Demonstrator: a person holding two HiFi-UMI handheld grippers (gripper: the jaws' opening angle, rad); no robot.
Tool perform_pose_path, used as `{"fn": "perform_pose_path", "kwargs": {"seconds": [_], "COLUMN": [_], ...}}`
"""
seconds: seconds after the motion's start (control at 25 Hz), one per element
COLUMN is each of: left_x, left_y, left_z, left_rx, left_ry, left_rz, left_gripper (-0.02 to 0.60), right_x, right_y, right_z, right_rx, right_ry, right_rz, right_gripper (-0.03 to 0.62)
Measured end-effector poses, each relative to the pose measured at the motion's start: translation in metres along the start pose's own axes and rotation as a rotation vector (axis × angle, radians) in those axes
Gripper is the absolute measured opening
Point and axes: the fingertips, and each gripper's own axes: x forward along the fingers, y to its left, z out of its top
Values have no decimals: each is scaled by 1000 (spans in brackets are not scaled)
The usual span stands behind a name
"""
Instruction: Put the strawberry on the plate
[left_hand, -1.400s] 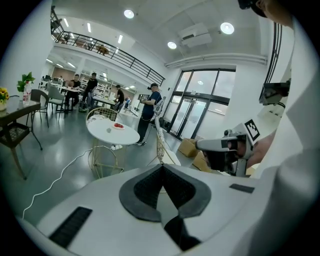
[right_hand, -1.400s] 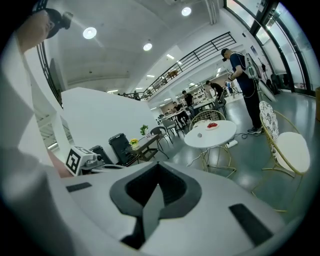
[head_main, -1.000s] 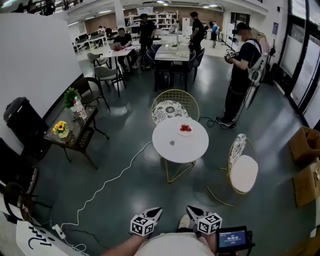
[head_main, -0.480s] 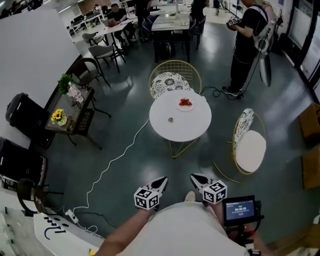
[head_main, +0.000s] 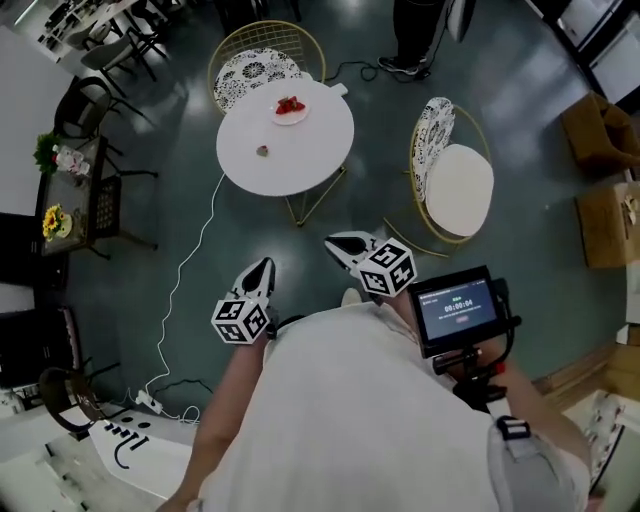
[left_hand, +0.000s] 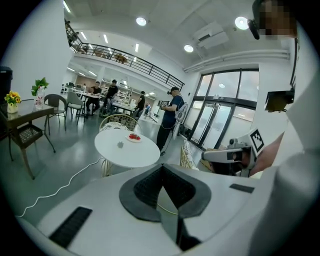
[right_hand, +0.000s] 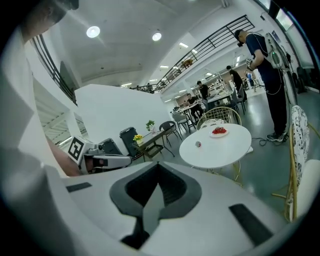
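Observation:
A small white plate (head_main: 290, 110) with red strawberries on it sits at the far side of a round white table (head_main: 310, 160). A small reddish-grey thing (head_main: 262, 151) lies alone on the tabletop nearer me; it is too small to identify. The plate (left_hand: 133, 137) (right_hand: 219, 132) and the small thing (left_hand: 120, 144) (right_hand: 198, 144) show in both gripper views. My left gripper (head_main: 264, 266) (left_hand: 161, 169) and right gripper (head_main: 334, 241) (right_hand: 159, 167) are held in front of my body, well short of the table. Both are shut and hold nothing.
A gold wire chair (head_main: 250, 68) stands behind the table and another with a white seat (head_main: 455, 185) to its right. A white cable (head_main: 185, 270) runs across the floor. A side table with flowers (head_main: 60, 205) is at the left, a standing person (head_main: 420, 25) beyond, cardboard boxes (head_main: 600, 130) at the right.
The head view has tilted further down, so the table now sits near the top of the picture. Both grippers show higher in the frame, still shut and empty.

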Motion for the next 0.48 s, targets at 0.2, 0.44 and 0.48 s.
{"fn": "perform_pose_path", "kwargs": {"seconds": [0.2, 0.44, 0.48], "left_x": [32, 47, 52], "left_y": [-4, 12, 16], "left_z": [18, 21, 22], "left_rx": [13, 30, 33], "left_ry": [10, 44, 52], "left_rz": [15, -10, -19], "left_gripper": [5, 6, 6], "right_x": [-1, 14, 16], "right_y": [-34, -49, -53], "right_z": [10, 18, 18], "right_rx": [18, 31, 38], "right_ry": [15, 8, 6], "right_rz": [9, -19, -32], "right_gripper": [5, 5, 5]}}
